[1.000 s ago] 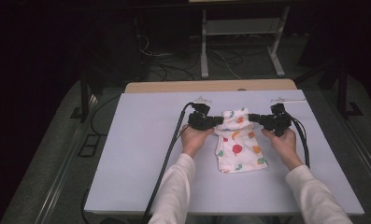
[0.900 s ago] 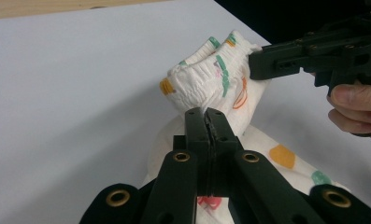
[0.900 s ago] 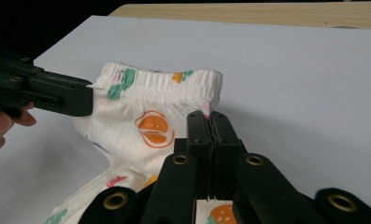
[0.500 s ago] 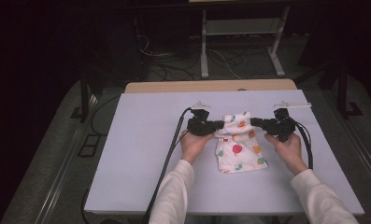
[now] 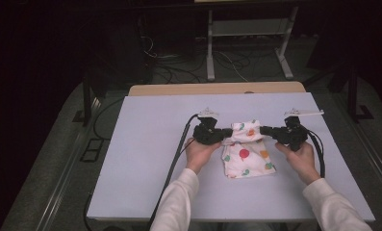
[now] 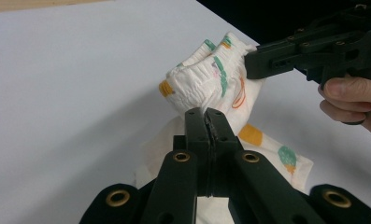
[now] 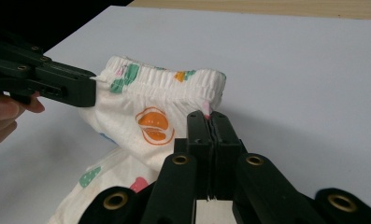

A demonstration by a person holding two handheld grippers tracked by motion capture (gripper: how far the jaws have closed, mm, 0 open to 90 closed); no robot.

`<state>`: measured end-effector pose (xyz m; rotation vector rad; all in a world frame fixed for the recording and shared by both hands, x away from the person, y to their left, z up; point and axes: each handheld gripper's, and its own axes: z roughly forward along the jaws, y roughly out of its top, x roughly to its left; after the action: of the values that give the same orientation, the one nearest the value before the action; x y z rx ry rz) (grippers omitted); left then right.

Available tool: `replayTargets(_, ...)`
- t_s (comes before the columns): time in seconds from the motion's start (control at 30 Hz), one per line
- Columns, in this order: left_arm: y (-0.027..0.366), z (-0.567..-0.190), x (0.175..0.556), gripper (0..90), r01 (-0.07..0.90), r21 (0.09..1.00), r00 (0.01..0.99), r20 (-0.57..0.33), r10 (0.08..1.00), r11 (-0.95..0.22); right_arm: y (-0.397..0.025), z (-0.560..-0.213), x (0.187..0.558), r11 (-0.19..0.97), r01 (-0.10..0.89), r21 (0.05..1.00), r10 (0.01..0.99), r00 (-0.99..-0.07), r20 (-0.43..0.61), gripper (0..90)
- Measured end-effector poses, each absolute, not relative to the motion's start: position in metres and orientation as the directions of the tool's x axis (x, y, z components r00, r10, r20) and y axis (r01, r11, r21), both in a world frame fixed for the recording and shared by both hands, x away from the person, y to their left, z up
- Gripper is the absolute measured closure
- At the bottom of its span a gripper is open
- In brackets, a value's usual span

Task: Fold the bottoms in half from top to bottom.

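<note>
A small white garment [image 5: 246, 156] with coloured fruit prints and an elastic waistband lies mid-table. Its lower part rests flat; the waistband end is lifted. My left gripper [image 5: 228, 134] is shut on the waistband's left end, and my right gripper [image 5: 265, 130] is shut on its right end. In the left gripper view my own left gripper [image 6: 205, 115] pinches the gathered waistband [image 6: 199, 79], with the right gripper [image 6: 255, 58] biting the far side. In the right gripper view my right gripper [image 7: 205, 116] grips the waistband [image 7: 167, 79], and the left gripper [image 7: 87, 91] holds the other end.
The white table top [image 5: 145, 159] has open surface left and right of the garment. Black cables [image 5: 174, 163] trail from both grippers toward the near edge. A wooden strip [image 5: 217, 88] borders the far edge; a metal stand [image 5: 210, 53] and floor cables lie beyond.
Both grippers have drawn slightly toward the near edge with the waistband. The right one has also shifted right, spreading the band wider.
</note>
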<state>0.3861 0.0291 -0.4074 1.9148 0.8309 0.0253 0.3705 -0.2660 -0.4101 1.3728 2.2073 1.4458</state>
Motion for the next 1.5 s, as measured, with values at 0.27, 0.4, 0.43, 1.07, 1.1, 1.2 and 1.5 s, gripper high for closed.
replayTargets(0.27, 0.03, -0.417, 0.379, 88.7, 0.548, 0.795, 0.761, -0.345, 0.549, -0.26, -0.265, -0.416, 0.363, 0.14, 0.61, 0.78, 0.76, -0.571, 0.31, 86.9)
replayTargets(0.4, 0.028, -0.419, 0.375, 88.8, 0.543, 0.796, 0.771, -0.346, 0.535, -0.268, -0.266, -0.419, 0.36, 0.155, 0.615, 0.773, 0.762, -0.573, 0.303, 86.9)
replayTargets(0.43, 0.028, -0.419, 0.374, 88.7, 0.542, 0.796, 0.773, -0.346, 0.531, -0.27, -0.266, -0.419, 0.359, 0.151, 0.618, 0.771, 0.761, -0.571, 0.308, 86.9)
replayTargets(1.07, 0.032, -0.429, 0.355, 88.7, 0.54, 0.791, 0.79, -0.358, 0.497, -0.288, -0.269, -0.423, 0.341, 0.186, 0.64, 0.745, 0.735, -0.594, 0.327, 86.9)
replayTargets(1.1, 0.032, -0.429, 0.355, 88.6, 0.539, 0.792, 0.791, -0.359, 0.495, -0.287, -0.269, -0.423, 0.34, 0.187, 0.642, 0.744, 0.734, -0.594, 0.328, 86.9)
replayTargets(1.2, 0.032, -0.429, 0.352, 88.6, 0.534, 0.792, 0.797, -0.354, 0.489, -0.297, -0.269, -0.423, 0.339, 0.193, 0.647, 0.738, 0.732, -0.596, 0.331, 86.8)
replayTargets(1.5, 0.027, -0.435, 0.347, 88.6, 0.529, 0.783, 0.806, -0.342, 0.483, -0.329, -0.271, -0.428, 0.335, 0.215, 0.66, 0.72, 0.733, -0.596, 0.328, 86.8)
